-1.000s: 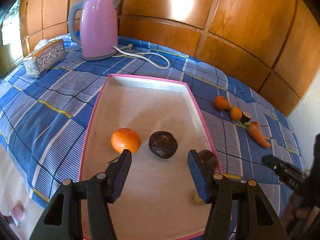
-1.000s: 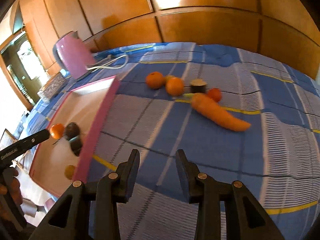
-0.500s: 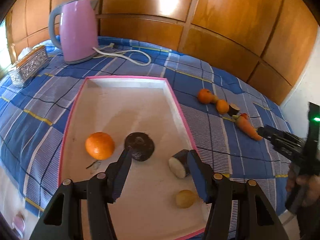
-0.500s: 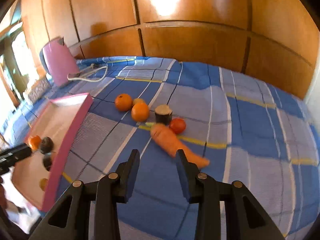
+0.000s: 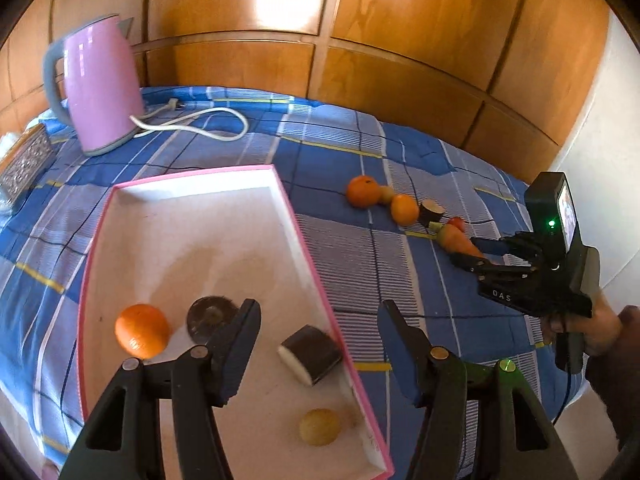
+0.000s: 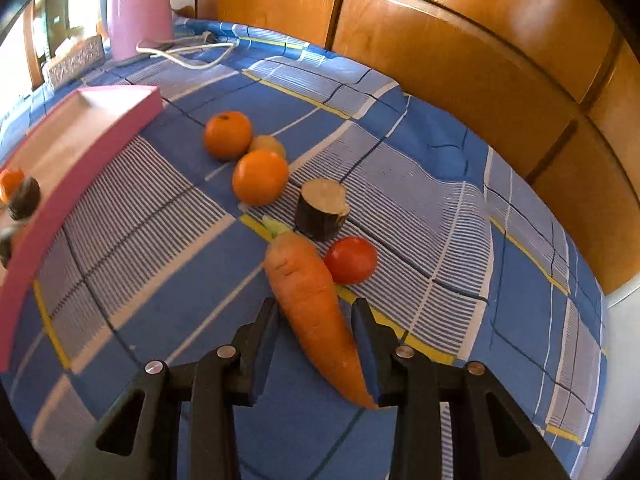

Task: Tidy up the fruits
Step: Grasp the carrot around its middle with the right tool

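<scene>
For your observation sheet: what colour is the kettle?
Pink kettle with a grey handle; clearest in the left wrist view.

- Right gripper [image 6: 316,328]: black fingers [image 6: 264,332] astride the tapered end of a long orange carrot [image 6: 312,304], jaws just closing; contact unclear.
- Round red tomato [image 6: 351,260]: touching the carrot's side.
- Dark-skinned cut cylinder, pale top [image 6: 322,210]: just beyond.
- Two round oranges [image 6: 260,178]: on the blue checked cloth surface [image 6: 440,216].
- Pink-rimmed shallow tray [image 6: 100,136]: left.
- Pink kettle [image 6: 138,8]: far left.

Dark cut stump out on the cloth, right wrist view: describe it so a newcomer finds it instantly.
Start at the pink-rimmed tray, then follow the row of produce on the blue plaid cloth to its right. The stump stands past the two oranges, by the carrot's leafy end. It alone is a dark-skinned cylinder with a pale cut top.
</scene>
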Demonstrator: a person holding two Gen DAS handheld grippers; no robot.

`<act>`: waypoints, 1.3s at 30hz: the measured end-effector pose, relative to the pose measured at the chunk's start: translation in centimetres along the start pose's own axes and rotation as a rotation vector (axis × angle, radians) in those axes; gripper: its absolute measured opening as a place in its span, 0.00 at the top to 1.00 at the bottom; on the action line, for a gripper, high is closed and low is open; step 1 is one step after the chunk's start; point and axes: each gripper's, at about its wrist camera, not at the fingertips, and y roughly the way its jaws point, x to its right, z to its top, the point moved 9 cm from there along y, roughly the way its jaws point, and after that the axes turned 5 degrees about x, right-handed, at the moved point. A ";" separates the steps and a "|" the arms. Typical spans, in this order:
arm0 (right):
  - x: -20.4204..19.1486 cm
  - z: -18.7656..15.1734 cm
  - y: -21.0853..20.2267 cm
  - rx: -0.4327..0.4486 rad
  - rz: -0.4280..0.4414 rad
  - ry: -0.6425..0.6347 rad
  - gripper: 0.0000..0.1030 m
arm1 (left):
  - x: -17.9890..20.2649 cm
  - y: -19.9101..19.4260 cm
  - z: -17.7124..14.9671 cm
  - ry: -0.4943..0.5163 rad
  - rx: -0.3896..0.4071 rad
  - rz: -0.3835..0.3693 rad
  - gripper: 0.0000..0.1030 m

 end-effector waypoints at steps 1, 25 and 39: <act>0.0 -0.1 -0.1 0.000 0.004 0.010 0.69 | 0.2 0.2 0.1 0.003 -0.002 -0.004 0.40; 0.2 -1.9 -1.0 0.090 0.117 0.239 0.70 | 3.4 7.7 4.1 0.004 -0.119 -0.043 0.42; 0.5 -2.2 -1.0 0.121 0.121 0.273 0.70 | 4.2 13.8 7.6 -0.028 -0.151 -0.031 0.47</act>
